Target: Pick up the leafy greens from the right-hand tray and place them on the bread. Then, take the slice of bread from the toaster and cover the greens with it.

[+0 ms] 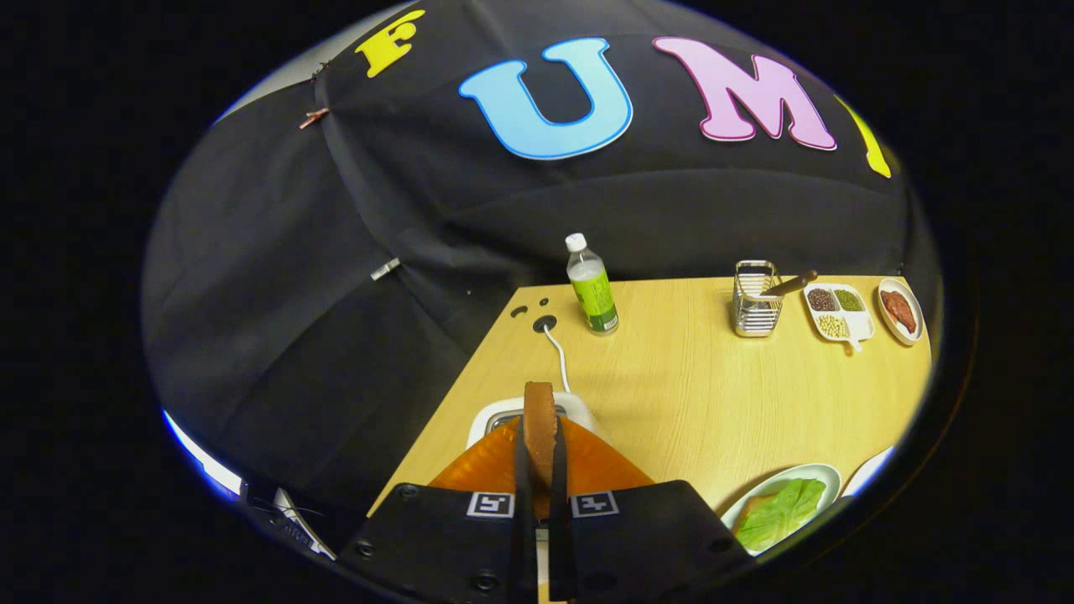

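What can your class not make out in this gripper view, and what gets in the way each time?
- Toaster: mostly hidden behind the orange fingers and the bread slice that the gripper holds.
- Bread on the plate: covered by the leafy greens, one corner showing.
- Divided dish: contents too small to identify.
- Metal holder: the stick's lower end is hidden inside.

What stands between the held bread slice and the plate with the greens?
Nothing visible does. The gripper is shut on the bread slice above the toaster; only bare table lies between it and the greens on their plate.
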Motion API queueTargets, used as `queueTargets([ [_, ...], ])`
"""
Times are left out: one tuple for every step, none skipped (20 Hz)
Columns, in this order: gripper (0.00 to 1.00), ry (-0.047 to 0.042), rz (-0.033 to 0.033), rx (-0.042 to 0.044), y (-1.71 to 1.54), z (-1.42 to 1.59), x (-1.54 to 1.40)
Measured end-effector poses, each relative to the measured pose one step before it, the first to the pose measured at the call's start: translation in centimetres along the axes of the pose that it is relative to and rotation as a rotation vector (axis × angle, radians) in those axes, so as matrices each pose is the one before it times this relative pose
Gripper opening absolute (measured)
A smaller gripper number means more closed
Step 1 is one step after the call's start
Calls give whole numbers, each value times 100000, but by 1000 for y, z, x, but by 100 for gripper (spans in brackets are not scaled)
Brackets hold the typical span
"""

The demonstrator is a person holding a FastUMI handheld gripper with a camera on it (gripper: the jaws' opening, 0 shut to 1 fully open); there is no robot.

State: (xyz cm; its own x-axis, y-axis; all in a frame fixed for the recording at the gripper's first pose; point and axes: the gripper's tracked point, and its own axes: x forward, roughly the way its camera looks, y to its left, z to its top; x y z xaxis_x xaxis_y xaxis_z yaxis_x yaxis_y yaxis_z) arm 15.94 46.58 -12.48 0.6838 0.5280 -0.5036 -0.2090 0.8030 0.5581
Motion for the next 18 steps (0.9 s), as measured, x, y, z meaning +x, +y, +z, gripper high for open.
queueTargets([
  [10,-1886,740,135,13,895,-833],
  [10,-1867,522,-32,-128,722,-965],
  [10,-1855,-118,428,-294,825,-1047],
  [10,-1725,-121,933,-370,577,-1055],
  [10,-1834,-399,1260,-601,704,-1194],
  [10,-1417,-294,899,-622,520,-989],
  [10,-1299,-705,888,-881,536,-990],
  [10,-1158,-642,1025,-912,365,-1169],
  [10,-1136,-918,1202,-1076,403,-1020],
  [10,-851,-1782,1024,-1267,171,-1160],
  [10,-513,-2668,1266,-1766,-62,-1092],
  [10,-162,-1809,762,-1060,-155,-691],
  [10,-148,-1711,897,-1354,-323,-730],
  [10,2,-1486,872,-1417,43,-541],
  [10,372,-1543,749,-1482,-647,-274],
  [10,935,-2844,681,-1812,-1001,-287],
  [10,1234,-2467,759,-1708,-947,-104],
  [10,762,-2402,809,-1482,-825,-164],
])
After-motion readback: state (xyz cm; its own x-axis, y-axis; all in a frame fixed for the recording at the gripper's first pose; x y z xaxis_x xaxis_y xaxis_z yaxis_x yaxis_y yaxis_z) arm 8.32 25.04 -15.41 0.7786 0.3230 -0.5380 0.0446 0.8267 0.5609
